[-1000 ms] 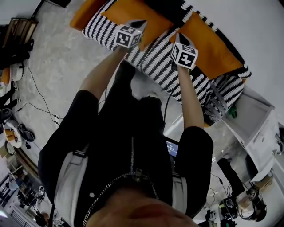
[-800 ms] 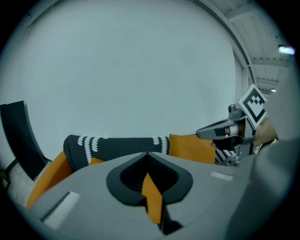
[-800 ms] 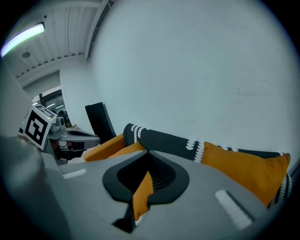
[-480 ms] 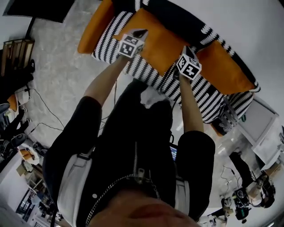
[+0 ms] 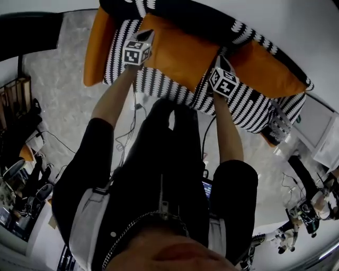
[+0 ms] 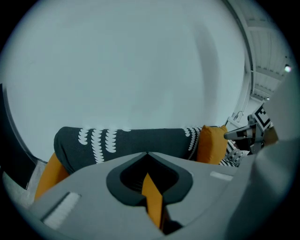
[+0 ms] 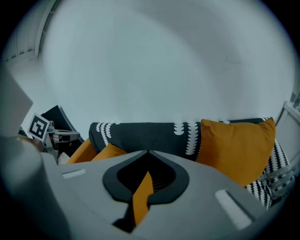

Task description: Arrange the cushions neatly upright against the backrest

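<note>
Two grippers on one cushion | left gripper (image 5: 146,37): jaws clamped on middle cushion (image 5: 180,55), left edge | right gripper (image 5: 221,59): jaws clamped on its right edge | middle cushion mid-sofa (image 5: 243,106), near backrest (image 5: 185,16) | left cushion (image 5: 95,47), right cushion (image 5: 270,74) at sofa ends

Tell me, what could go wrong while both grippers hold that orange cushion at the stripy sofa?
The left gripper and right gripper each pinch only a thin fold of the middle cushion, so it might slip free and flop onto the seat. Pushing it back could also knock the right cushion, which leans on the backrest.
</note>
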The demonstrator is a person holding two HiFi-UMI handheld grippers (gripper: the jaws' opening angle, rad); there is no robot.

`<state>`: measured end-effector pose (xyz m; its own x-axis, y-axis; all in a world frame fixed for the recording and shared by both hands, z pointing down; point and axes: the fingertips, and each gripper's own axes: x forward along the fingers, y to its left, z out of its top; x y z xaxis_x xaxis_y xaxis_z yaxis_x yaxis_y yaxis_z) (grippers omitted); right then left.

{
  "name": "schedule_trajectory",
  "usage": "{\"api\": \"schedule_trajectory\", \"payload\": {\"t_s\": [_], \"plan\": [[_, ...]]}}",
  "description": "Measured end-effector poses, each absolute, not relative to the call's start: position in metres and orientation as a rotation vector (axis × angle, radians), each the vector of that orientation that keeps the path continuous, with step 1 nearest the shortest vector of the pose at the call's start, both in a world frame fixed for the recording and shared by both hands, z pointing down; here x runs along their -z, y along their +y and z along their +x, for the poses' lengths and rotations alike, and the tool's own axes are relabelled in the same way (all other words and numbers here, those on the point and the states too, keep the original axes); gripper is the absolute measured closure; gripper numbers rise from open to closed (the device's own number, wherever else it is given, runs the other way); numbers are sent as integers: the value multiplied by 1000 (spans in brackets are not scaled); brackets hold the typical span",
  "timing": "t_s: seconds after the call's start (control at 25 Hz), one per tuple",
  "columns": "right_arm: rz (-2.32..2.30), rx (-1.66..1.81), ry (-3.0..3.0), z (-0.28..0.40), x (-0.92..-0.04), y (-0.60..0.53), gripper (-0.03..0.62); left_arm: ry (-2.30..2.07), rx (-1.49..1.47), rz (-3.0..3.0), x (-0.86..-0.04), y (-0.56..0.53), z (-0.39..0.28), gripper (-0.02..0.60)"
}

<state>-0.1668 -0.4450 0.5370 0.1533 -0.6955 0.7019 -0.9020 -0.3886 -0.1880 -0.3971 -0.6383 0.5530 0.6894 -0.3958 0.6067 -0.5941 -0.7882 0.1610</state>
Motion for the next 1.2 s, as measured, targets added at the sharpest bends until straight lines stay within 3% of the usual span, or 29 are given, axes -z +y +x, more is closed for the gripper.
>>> {"api": "schedule_trajectory", "payload": {"t_s": [0.6, 0.8, 0.92, 1.04, 1.2], "plan": [[2226, -1234, -1348, -64, -698, -512, 576, -848, -999, 2473, -701, -755, -373, 559], [2134, -1307, -1272, -69, -747, -517, 518, -889, -1045, 2468, -732, -791, -382, 448], [2111, -1319, -1269, -70, -774, -518, 471, -949, -1128, 2485, -752, -819, -387, 447], [2113, -1304, -1266, -56, -803, -521, 380, -939, -1163, 2416, -781, -830, -380, 388], [2141, -1331, -1227, -29, -837, -520, 335, -937, -1158, 2355, -810, -829, -370, 364]]}}
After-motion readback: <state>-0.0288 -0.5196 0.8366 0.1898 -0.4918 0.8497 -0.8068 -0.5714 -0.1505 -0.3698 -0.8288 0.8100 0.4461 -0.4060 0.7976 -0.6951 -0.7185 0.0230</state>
